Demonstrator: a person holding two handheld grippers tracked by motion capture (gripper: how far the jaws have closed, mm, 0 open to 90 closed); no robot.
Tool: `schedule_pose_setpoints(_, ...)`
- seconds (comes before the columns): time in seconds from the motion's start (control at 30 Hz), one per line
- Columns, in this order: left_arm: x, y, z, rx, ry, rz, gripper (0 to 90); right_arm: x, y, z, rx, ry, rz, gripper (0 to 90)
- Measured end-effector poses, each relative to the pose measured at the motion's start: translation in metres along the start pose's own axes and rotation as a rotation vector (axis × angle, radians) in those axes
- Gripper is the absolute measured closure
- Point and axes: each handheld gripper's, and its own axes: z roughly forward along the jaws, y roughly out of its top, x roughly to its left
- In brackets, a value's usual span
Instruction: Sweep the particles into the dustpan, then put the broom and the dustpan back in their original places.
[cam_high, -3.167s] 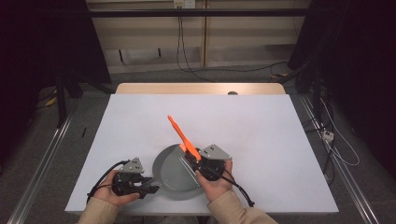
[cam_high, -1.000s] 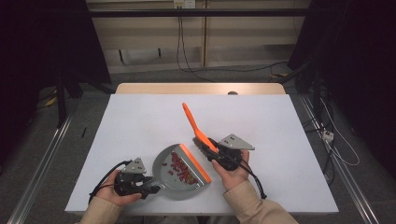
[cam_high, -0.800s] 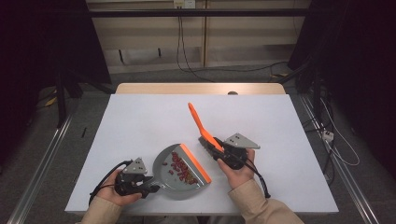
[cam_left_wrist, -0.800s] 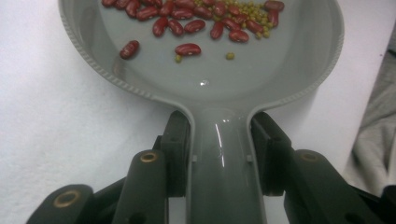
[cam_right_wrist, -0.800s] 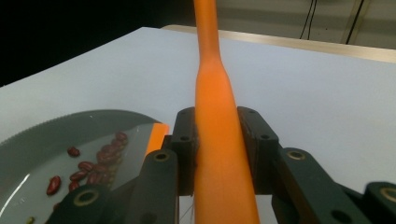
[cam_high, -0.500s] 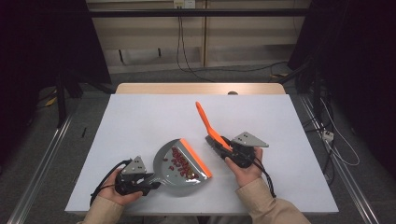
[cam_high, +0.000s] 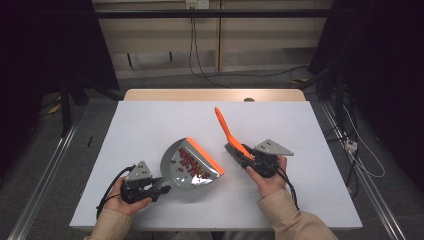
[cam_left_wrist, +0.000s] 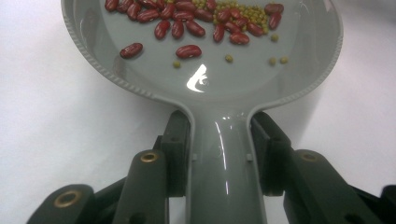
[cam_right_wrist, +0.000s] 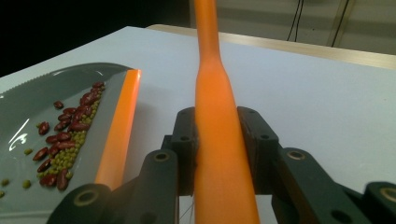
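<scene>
A grey dustpan (cam_high: 175, 162) with an orange lip (cam_high: 205, 156) lies on the white table, front centre. It holds red kidney beans (cam_high: 187, 161) and small green beans (cam_left_wrist: 247, 11), heaped near the lip. My left gripper (cam_high: 162, 189) is shut on the dustpan's handle (cam_left_wrist: 219, 158), a jaw on each side. To the right of the pan, my right gripper (cam_high: 245, 152) is shut on a long orange handle (cam_high: 225, 127) that points up and away. In the right gripper view that orange handle (cam_right_wrist: 218, 140) runs between the jaws, with the dustpan (cam_right_wrist: 42, 93) to its left.
The white table (cam_high: 150, 125) has bare surface behind and on both sides of the pan. Its wooden far edge (cam_high: 210, 94) meets a dark floor with cables. A rail (cam_high: 45, 170) runs along the left side, and the table's front edge is just behind my hands.
My right gripper has carried the orange handle rightward, off the dustpan, uncovering the beans in it. The pan has turned a little; my left gripper stays on its handle.
</scene>
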Motion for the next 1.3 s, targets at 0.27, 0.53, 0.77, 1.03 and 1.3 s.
schedule_pose_setpoints(0.27,0.010,0.004,0.002,-0.019,0.048,-0.038,62.9,-0.008,0.000,-0.004,-0.001,-0.012,0.005,70.2)
schedule_pose_setpoints(0.53,0.019,0.004,-0.001,-0.031,0.122,-0.089,62.9,-0.014,0.000,-0.009,-0.006,-0.024,0.009,70.2)
schedule_pose_setpoints(0.77,0.026,0.004,-0.003,-0.054,0.177,-0.132,62.9,-0.019,-0.001,-0.013,-0.008,-0.037,0.017,70.2)
schedule_pose_setpoints(1.03,0.032,0.004,-0.004,-0.063,0.212,-0.165,62.9,-0.021,-0.002,-0.014,-0.007,-0.041,0.010,70.2)
schedule_pose_setpoints(1.3,0.038,0.003,-0.005,-0.074,0.255,-0.207,62.8,-0.024,-0.002,-0.017,-0.018,-0.054,0.018,70.2)
